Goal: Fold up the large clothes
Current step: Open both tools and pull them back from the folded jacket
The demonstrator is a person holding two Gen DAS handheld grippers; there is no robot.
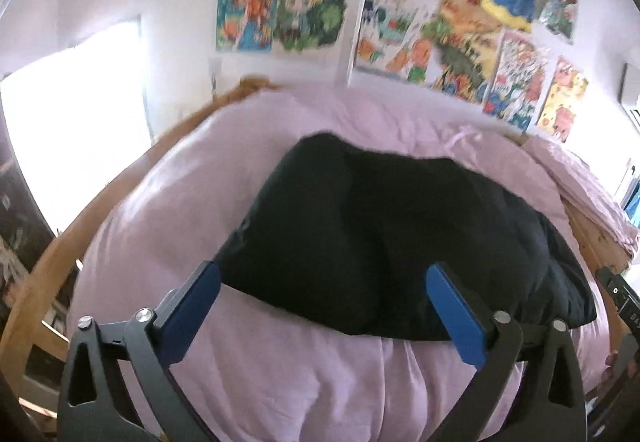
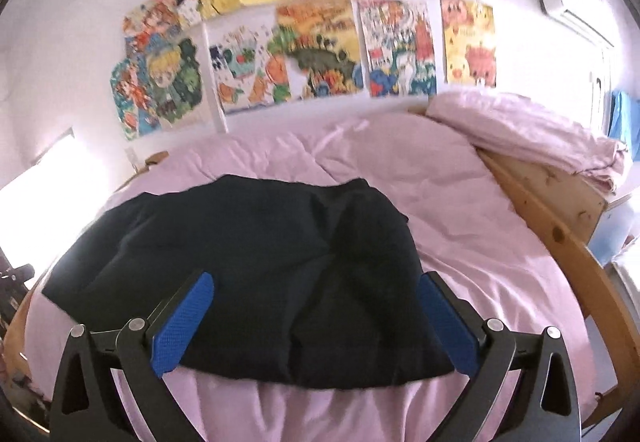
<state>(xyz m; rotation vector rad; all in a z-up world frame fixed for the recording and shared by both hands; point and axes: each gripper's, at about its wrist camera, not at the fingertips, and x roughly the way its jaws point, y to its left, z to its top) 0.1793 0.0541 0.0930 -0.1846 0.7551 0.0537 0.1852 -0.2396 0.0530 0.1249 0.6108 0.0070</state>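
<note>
Looking down past my two tools, I see a dark garment (image 1: 400, 242) lying folded on the pink bedcover (image 1: 300, 382). I use the garment as my landmark for everything else. My left gripper (image 1: 324, 302) hangs just above its near edge with its blue pads (image 1: 200, 306) spread wide, and nothing is between them. My right gripper (image 2: 316, 318) hangs over the garment's near edge too, also spread wide, and it holds nothing. The cloth is not touching the pads of either tool. The garment (image 2: 248, 242) looks like a thick, dark bundle, with its near edge lying fairly straight across the cover. Behind the garment, on the far wall, hang many bright drawings (image 2: 280, 42). To the right of the garment runs the wooden bed frame (image 2: 560, 210), and a bunched pink sheet (image 2: 532, 130) is piled on that side. To the left of the garment there is a bright window (image 1: 72, 130). Both views are a little blurry.
</note>
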